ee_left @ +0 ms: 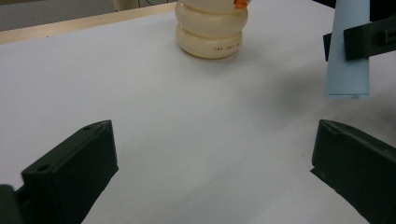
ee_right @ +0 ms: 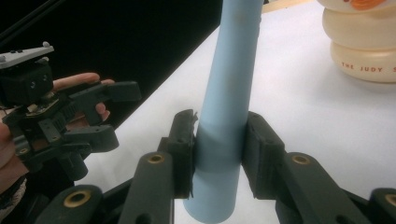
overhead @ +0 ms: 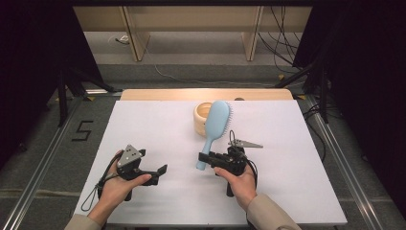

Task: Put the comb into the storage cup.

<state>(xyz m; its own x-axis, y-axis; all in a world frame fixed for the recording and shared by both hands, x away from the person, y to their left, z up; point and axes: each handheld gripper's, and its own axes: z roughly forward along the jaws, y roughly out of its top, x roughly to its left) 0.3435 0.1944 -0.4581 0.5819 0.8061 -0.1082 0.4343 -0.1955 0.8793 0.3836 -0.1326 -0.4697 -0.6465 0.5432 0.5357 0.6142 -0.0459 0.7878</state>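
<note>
Open table (overhead: 143,124) left; cream holder (overhead: 203,118) blocks centre-back.

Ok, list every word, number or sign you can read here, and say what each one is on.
"THE JUDY S", cut off by the frame edge: on the cream ringed holder.
"5": a dark mark on the grey floor left of the table.
Small dark print on the same holder in the left gripper view: too blurred to read.

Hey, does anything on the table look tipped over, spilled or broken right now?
Nothing stands out. The cream cup stands upright, and the blue hairbrush looks whole, gripped at its handle by the right gripper. No spill on the white table.
</note>
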